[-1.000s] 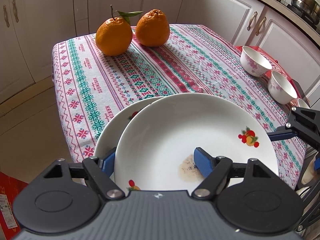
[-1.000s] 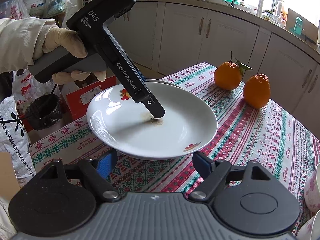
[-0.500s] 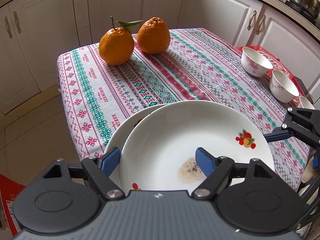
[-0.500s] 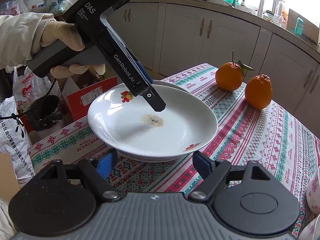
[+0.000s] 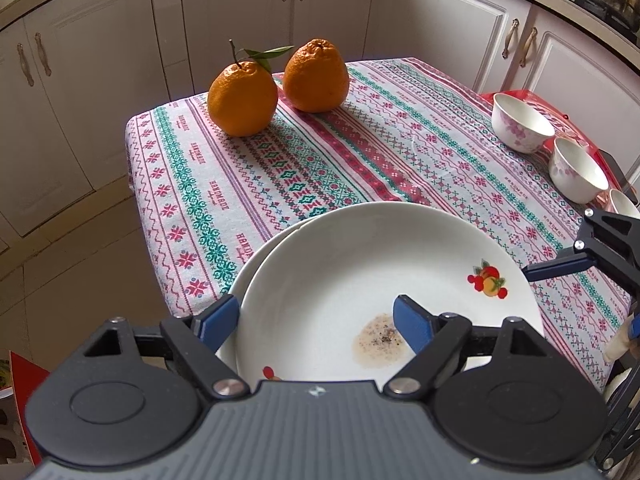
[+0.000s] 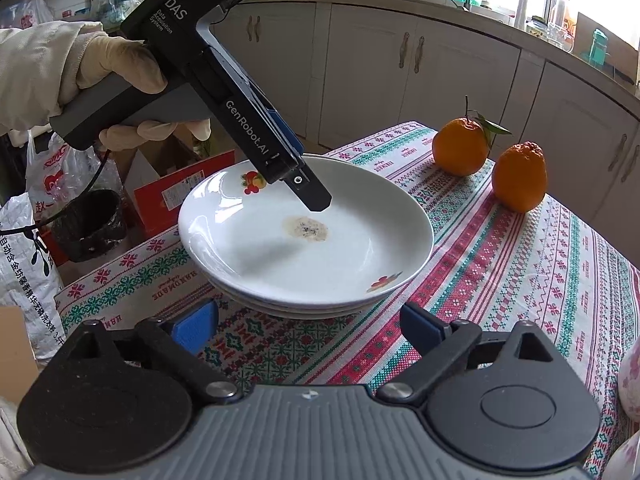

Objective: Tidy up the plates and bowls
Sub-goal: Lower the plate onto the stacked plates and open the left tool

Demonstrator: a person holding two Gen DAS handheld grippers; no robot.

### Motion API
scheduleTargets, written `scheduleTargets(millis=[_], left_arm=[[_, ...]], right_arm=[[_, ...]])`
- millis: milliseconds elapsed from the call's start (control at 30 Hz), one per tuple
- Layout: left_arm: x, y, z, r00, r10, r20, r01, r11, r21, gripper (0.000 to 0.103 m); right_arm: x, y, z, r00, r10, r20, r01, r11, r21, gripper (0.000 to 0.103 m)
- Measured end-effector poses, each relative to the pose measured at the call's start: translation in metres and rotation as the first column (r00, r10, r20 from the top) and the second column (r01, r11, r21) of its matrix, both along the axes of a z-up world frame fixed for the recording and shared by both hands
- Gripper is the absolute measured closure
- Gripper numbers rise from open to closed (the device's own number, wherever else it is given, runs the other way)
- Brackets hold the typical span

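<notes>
While the left wrist view looks down between its own blue-padded fingers, the left gripper [image 5: 316,322] shows its jaws spread, and the white glossy ceramic plate with fruit prints [image 5: 384,280] lies under and ahead of them; one pad hangs above the plate's bowl, next to a brownish speckled stain [image 5: 378,342], the other pad sits outside the near rim. Only a thin rim of a second white plate [image 5: 250,266] appears under the first plate here, at the left side of the jaws. Far ahead of the jaws stand two bumpy oranges [image 5: 316,76], one with a stem and leaves, and to the right three small white bowls with pink flowers [image 5: 520,122] sit in a row. The right wrist view gives what the first cannot: the stacked plates from the side, the gloved left hand [image 6: 116,80] around the dark plastic handle, and the finger tip hanging just above the stain without touching. The right gripper [image 6: 312,330] keeps apart from the stack, low over the woven patterned tablecloth [image 6: 520,280], its jaws also spread with nothing between them; the stack stands just ahead of them.
</notes>
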State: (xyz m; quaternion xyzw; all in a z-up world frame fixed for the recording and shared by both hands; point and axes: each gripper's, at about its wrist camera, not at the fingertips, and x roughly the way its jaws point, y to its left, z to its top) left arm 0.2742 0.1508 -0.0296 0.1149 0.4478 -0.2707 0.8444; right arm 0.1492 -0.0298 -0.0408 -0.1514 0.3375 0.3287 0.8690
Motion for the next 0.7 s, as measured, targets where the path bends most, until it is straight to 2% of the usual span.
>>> scheduleTargets(millis=[133,267,367,500,700], left_arm=[[-0.002,0.000,0.002,1.000,0.000,0.021,-0.001,1.000,0.006,0.014],[-0.008,-0.006,0.005,0.999,-0.030,0.032,0.030,0.999,-0.010,0.013],[-0.015,-0.013,0.008,0.996,-0.042,0.081,0.040,0.999,0.021,0.013],[-0.030,-0.020,0.020,0.989,-0.048,0.141,0.048,0.999,0.005,0.013],[-0.072,-0.039,0.039,0.962,-0.042,0.271,0.042,0.999,0.005,0.008]], right_arm=[[-0.002,-0.003,0.000,1.000,-0.013,-0.001,0.013,1.000,-0.002,0.002],[-0.005,-0.007,0.003,1.000,-0.026,-0.003,0.026,1.000,0.010,0.000],[-0.008,-0.012,0.005,0.999,-0.044,0.007,0.044,0.999,0.009,0.000],[-0.016,-0.023,0.012,0.997,-0.072,0.024,0.071,0.997,0.025,0.000],[-0.033,-0.041,0.019,0.989,-0.135,0.066,0.135,0.991,0.016,0.000]])
